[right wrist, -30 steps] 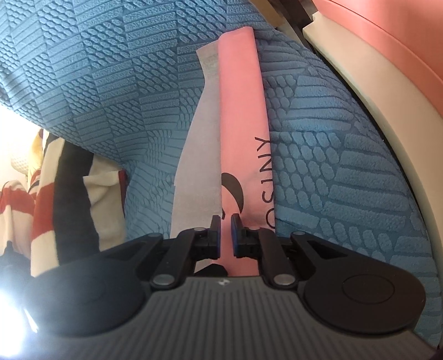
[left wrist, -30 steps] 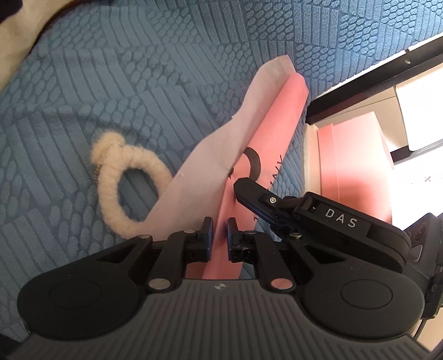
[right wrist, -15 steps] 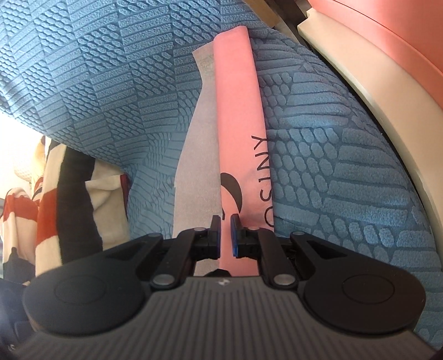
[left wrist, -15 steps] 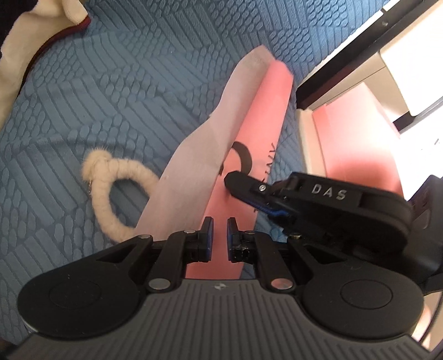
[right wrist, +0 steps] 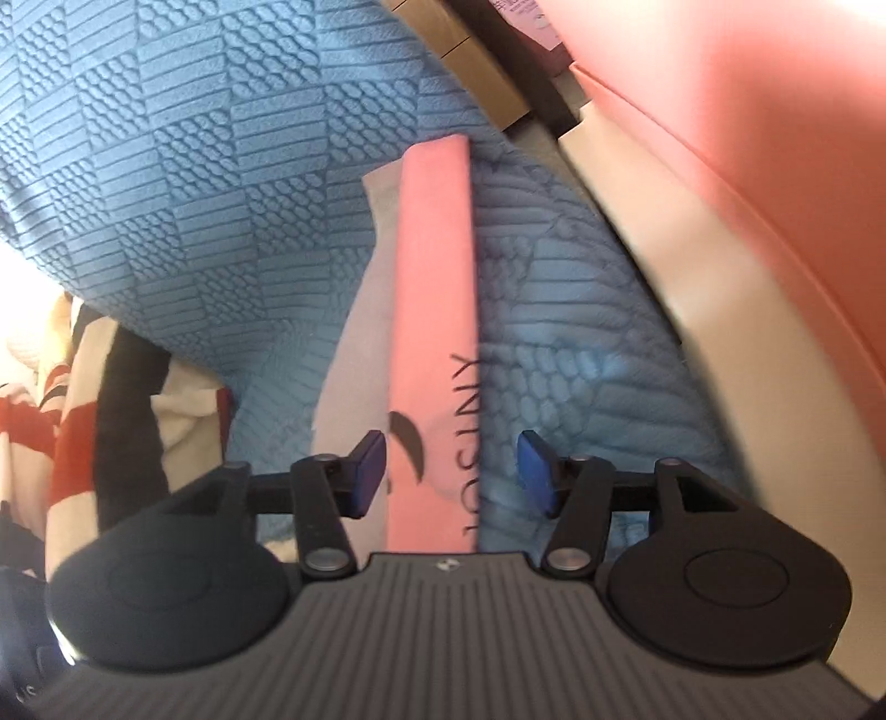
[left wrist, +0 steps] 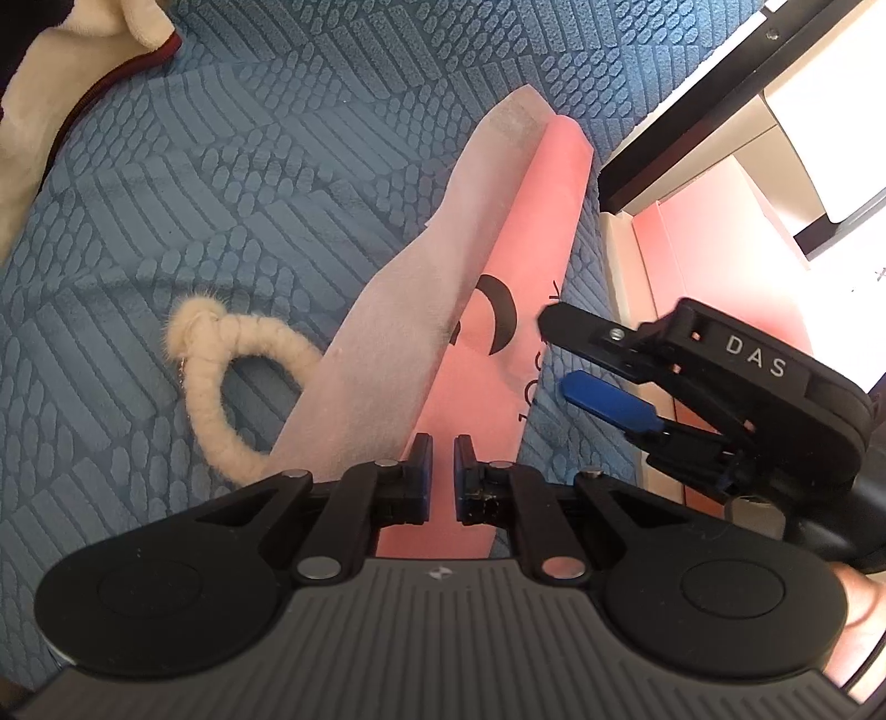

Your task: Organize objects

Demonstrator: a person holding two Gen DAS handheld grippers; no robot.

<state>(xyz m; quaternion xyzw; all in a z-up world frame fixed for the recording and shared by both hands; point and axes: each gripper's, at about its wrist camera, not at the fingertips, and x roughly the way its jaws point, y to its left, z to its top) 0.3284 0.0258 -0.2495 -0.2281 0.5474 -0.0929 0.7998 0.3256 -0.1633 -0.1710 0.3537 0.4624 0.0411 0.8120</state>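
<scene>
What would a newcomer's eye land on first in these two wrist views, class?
A long pink bag with a pale tissue sheet lies across the blue textured blanket. The left gripper is shut on its near end; the right gripper has just opened astride it.

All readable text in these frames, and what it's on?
"DAS": white letters on the right gripper, seen from the left wrist.
"OSINY": black letters on the pink bag, right wrist view; the start is hidden by the gripper body.
Pink label at the top edge, right wrist view: print too small to read.
</scene>
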